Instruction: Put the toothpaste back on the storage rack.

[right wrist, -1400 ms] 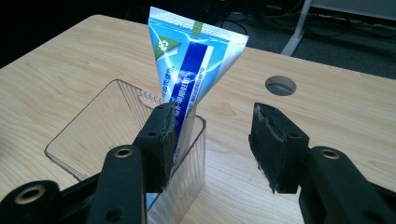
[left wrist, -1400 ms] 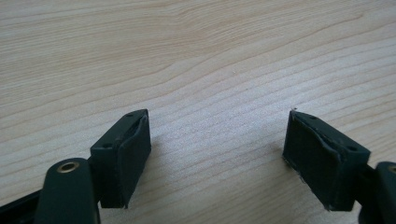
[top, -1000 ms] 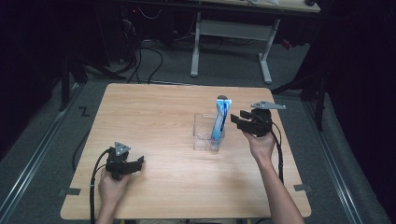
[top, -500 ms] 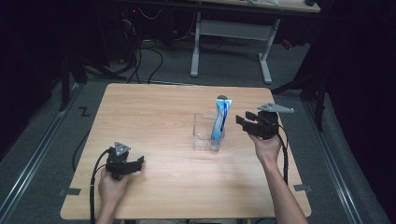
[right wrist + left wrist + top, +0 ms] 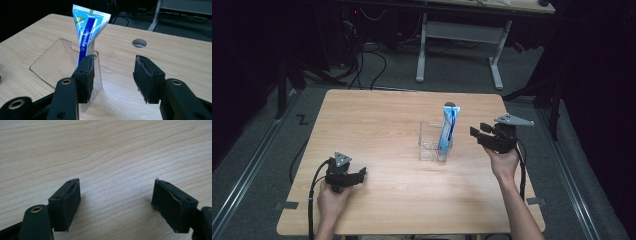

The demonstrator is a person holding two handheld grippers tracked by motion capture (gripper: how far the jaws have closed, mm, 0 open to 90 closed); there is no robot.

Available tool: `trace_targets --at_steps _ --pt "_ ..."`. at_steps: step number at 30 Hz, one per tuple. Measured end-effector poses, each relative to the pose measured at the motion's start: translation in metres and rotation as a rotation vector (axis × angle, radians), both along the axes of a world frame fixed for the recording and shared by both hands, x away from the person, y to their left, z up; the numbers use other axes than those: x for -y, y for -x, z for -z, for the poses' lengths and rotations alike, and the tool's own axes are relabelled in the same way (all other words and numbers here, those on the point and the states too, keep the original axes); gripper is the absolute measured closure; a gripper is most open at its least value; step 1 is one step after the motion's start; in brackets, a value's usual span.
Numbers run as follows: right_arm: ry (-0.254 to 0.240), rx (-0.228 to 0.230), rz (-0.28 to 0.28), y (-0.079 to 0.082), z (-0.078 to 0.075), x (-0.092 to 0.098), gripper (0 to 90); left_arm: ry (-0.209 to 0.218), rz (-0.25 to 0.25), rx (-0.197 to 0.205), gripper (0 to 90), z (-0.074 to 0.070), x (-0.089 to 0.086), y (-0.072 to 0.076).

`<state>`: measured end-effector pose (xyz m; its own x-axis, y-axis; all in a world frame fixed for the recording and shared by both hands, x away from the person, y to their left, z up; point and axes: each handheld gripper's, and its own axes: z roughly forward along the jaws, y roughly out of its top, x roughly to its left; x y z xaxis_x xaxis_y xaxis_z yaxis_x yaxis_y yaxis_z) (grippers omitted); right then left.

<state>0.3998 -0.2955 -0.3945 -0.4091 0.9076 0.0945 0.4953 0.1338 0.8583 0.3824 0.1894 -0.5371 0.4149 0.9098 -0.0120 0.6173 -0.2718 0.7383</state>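
Observation:
A blue and white toothpaste tube (image 5: 446,131) (image 5: 88,32) stands upright in a clear plastic box (image 5: 431,140) (image 5: 60,62) near the middle of the wooden table (image 5: 387,115). To the right of the box my right gripper (image 5: 482,134) (image 5: 113,75) is held above the table, open, with nothing between its jaws. Near the front left of the table my left gripper (image 5: 357,175) (image 5: 116,202) rests low, open over bare wood.
A round cable hole (image 5: 139,43) (image 5: 451,104) is in the table behind the box. Beyond the far edge stand a white desk frame (image 5: 462,35) and cables (image 5: 362,60) on the grey floor. Dark curtains close both sides.
My right gripper has drawn back to the right, away from the tube and box. The tube stays standing in the box. The left gripper has not moved.

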Motion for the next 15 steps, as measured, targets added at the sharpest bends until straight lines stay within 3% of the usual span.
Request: trace_targets --at_steps 15 --pt "-0.030 0.004 0.027 0.012 0.005 0.018 51.2 0.000 -0.001 0.001 23.2 0.000 0.000 0.000"
